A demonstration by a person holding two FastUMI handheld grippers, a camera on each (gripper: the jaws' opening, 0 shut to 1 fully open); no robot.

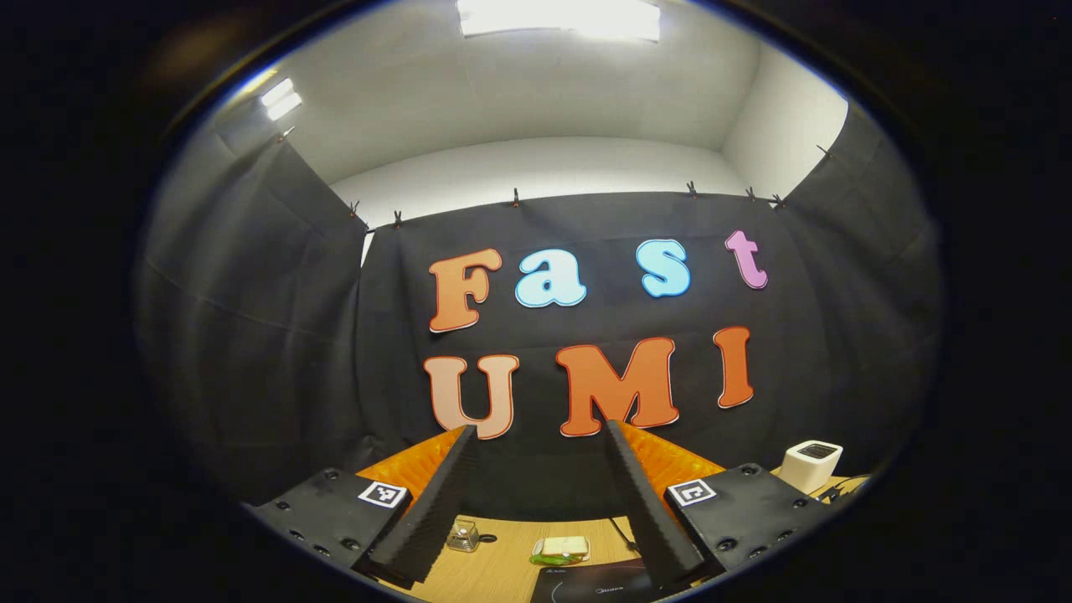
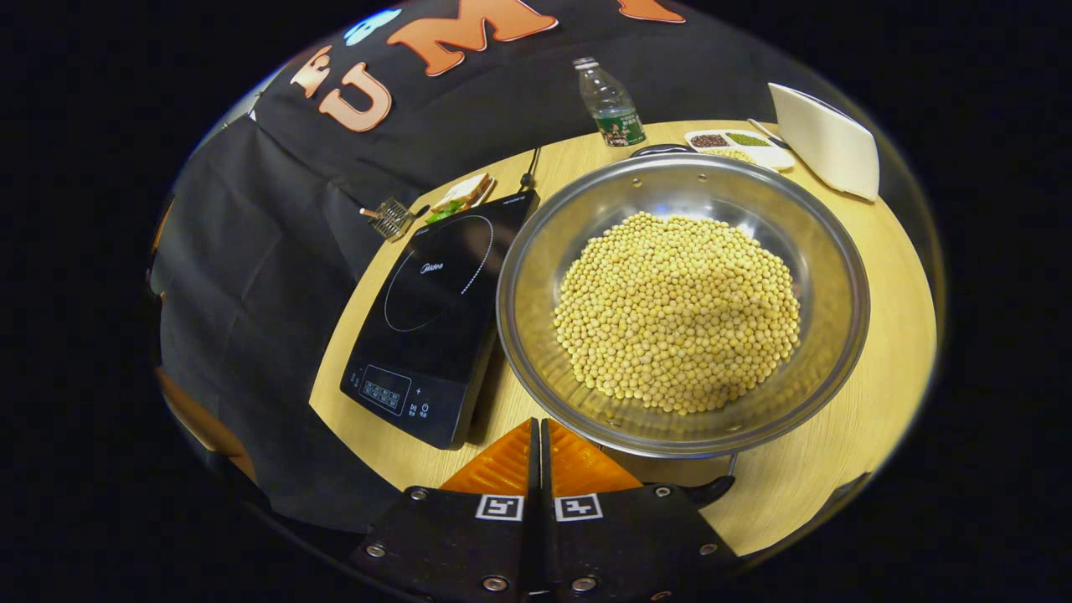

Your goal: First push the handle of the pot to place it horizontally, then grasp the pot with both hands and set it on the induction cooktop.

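My right gripper [image 2: 538, 435] had its fingers pressed together with nothing between them, and it sat low at the near rim of the pot [image 2: 682, 301]. The pot was a wide steel one, heaped in the middle with pale beans [image 2: 677, 314], and it stood on the table [image 2: 871, 435], not on the cooktop [image 2: 435, 310]. The cooktop lay just beside it on the left of the right gripper view, its edge close against the pot's rim (I could not tell if they touched). A dark handle [image 2: 712, 488] poked out from under the pot's near rim, just right of my fingers.

Behind the pot stood a bottle [image 2: 611, 105], a tray [image 2: 737, 146] with divided fillings, and a white box [image 2: 825, 138]. A sandwich [image 2: 461, 194] and a small clear holder [image 2: 389, 218] lay past the cooktop's far end.

My left gripper [image 1: 544, 469] was held up high and pointed at the wall, fingers well apart and holding nothing. Below them I saw a strip of table [image 1: 494, 561], the sandwich [image 1: 563, 548] and the cooktop's edge [image 1: 586, 582].
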